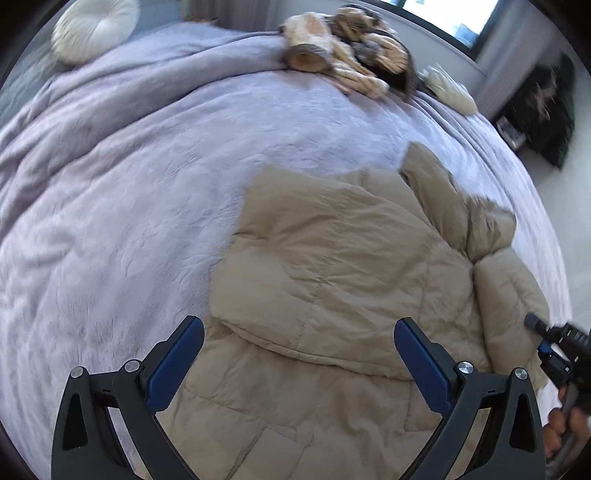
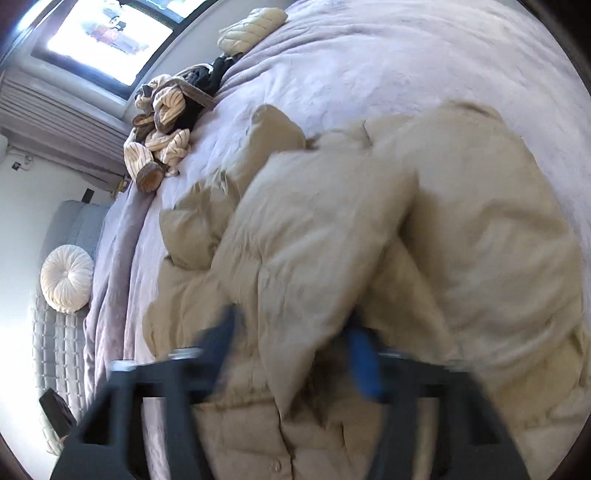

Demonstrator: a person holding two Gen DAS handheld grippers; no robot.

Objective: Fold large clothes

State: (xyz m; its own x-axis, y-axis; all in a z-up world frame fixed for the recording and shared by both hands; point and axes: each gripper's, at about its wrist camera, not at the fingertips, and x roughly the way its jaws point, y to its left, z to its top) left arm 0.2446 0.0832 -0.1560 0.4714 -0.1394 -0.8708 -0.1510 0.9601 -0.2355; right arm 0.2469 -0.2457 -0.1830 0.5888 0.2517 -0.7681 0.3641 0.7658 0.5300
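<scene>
My left tongs [image 1: 299, 354] hang wide just above the beige puffer coat [image 1: 332, 258] on the bed [image 1: 110, 221]; right tongs [image 2: 291, 350] straddle a soft, light, springy fold, grip unclear. I'd pinch a quilted seam.

One beige puffer coat [image 1: 332, 266] lies ahead of the tongs — a single large garment. Beyond it, one heap of striped clothes [image 1: 343, 55], one cream quilted bundle [image 1: 448, 88] and one round white cushion [image 1: 92, 27] — all on one lilac bedspread [image 1: 129, 166].
</scene>
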